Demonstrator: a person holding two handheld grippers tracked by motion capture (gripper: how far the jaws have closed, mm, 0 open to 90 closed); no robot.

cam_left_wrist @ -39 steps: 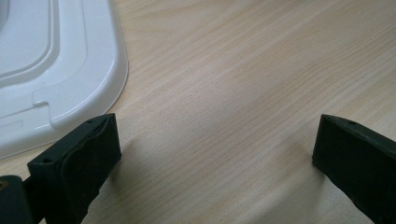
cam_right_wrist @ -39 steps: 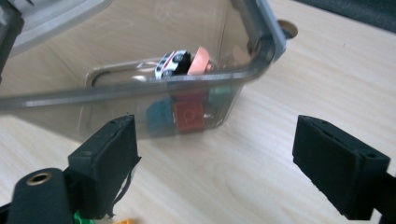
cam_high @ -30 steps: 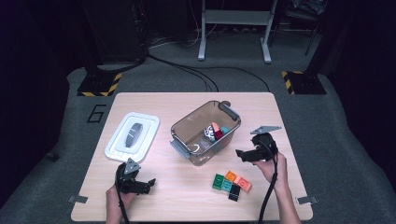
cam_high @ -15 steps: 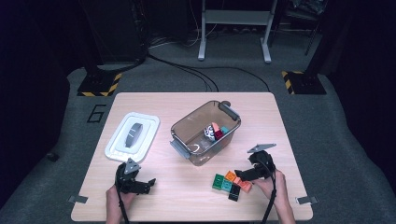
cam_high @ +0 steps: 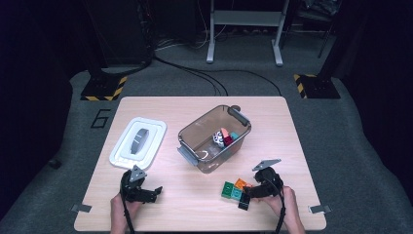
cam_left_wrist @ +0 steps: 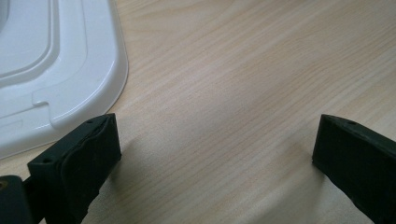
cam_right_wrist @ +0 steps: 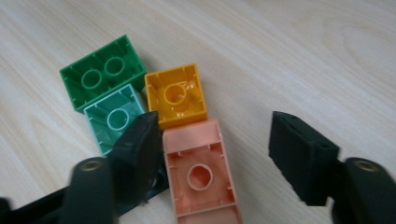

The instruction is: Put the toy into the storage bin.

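Lengthwise between the jaws, hollow-side-up pink brick point(cam_right_wrist: 201, 175).

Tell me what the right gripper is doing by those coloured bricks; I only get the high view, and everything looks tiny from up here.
Observer: The right gripper straddles a peach brick. Its jaws have just been closing, but one jaw stands clear of the brick.
Operator: Which way up are the bricks?
Observer: Upside down. The peach one, the yellow-orange brick, the teal brick and the green brick all show hollow undersides.
Operator: And the left gripper?
Observer: The left gripper has its jaws wide open over bare table, beside a corner of the white lid.
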